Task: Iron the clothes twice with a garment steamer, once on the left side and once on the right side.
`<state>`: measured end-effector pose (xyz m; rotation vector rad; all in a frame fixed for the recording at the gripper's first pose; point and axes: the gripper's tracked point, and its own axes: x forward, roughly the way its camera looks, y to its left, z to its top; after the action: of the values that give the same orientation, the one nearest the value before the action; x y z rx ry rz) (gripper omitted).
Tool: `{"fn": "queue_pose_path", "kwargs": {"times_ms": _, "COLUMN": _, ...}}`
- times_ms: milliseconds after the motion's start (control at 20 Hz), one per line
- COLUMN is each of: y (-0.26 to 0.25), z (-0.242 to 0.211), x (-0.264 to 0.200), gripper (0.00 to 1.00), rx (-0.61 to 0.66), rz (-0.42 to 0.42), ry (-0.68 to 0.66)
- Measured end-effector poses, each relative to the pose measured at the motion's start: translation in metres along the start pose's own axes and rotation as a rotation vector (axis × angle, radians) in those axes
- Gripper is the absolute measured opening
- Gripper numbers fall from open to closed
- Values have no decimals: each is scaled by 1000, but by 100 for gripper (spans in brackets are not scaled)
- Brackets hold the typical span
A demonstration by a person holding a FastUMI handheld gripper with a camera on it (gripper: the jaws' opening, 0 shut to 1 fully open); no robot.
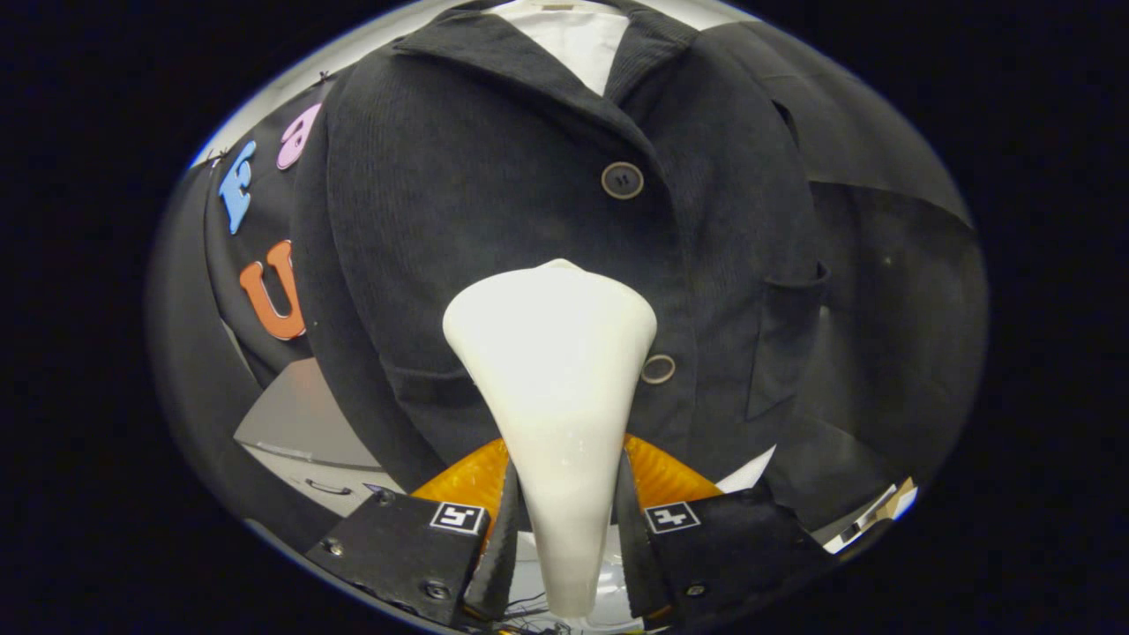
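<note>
A black ribbed corduroy jacket hangs just beyond the jaws. Rising from between them, a white flared plastic garment steamer has its wide head against the jacket front. The gripper is clamped on the steamer's narrow handle. Two round brown buttons lie beyond.
</note>
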<state>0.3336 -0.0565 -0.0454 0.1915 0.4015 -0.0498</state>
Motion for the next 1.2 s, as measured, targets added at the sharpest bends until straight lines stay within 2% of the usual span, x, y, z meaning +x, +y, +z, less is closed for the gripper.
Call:
{"fn": "queue_pose_path", "kwargs": {"times_ms": 350, "y": 6, "z": -21, "x": 10, "gripper": 52, "rx": -40, "rz": 6, "ry": 7}}
{"fn": "queue_pose_path", "kwargs": {"times_ms": 900, "y": 5, "z": -78, "x": 33, "gripper": 52, "rx": -10, "rz": -46, "ry": 160}}
{"fn": "queue_pose_path", "kwargs": {"times_ms": 1200, "y": 3, "z": -110, "x": 40, "gripper": 52, "rx": -12, "rz": -41, "ry": 217}}
